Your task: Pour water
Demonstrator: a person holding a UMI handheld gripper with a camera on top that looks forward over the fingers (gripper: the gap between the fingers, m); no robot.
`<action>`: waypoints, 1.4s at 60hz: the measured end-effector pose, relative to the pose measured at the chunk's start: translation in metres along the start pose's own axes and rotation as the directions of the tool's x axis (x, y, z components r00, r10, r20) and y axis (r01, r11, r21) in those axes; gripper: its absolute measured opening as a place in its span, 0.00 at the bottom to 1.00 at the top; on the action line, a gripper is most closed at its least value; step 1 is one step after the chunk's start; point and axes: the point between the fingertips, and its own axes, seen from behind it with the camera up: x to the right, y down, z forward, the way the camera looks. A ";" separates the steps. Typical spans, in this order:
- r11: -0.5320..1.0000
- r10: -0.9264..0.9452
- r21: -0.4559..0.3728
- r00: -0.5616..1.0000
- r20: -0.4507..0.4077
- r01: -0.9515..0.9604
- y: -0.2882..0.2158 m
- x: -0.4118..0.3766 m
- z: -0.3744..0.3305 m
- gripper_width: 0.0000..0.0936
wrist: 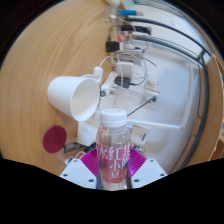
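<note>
Item: clear plastic bottle (114, 150), upright, held between my fingers. White screw cap on top, a clear band just below it, body transparent with pink lettering printed down its front; the words are too small to read. Whether it holds water, I cannot tell.

Gripper (113, 166): my two fingers are narrowed onto the bottle, one magenta pad (92, 160) pressed at its left flank, the other at its right, no gap showing on either side.

Item: white plastic cup (76, 97), lying tilted on its side just beyond the bottle's cap, its open mouth turned toward the bottle and its base pointing away to the left.

Item: small dark red round disc (54, 139), flat on the wooden tabletop (30, 80), left of my fingers.

Item: white wire rack (165, 75) over a white tray, on the right part of the tabletop, beyond and to the right of the bottle.
</note>
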 end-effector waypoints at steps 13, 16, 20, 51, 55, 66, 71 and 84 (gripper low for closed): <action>0.980 -0.200 -0.020 0.980 -0.008 0.200 -0.008 0.000 0.010 0.37; 0.982 -0.187 -0.019 0.982 0.009 0.187 -0.009 -0.005 0.010 0.37; 0.987 -0.157 -0.013 0.987 0.024 0.157 -0.009 -0.009 0.011 0.37; 0.046 0.962 0.046 0.057 0.267 -0.998 -0.004 0.016 -0.031 0.38; -0.067 0.959 0.039 -0.053 0.280 -0.997 0.001 0.006 -0.024 0.38; -0.195 0.953 0.067 -0.173 0.247 -0.978 0.007 -0.019 0.000 0.38; -0.209 0.954 0.077 -0.186 0.237 -0.975 0.004 -0.031 0.009 0.38; -0.251 0.953 0.127 -0.223 0.204 -0.960 0.006 -0.047 0.011 0.44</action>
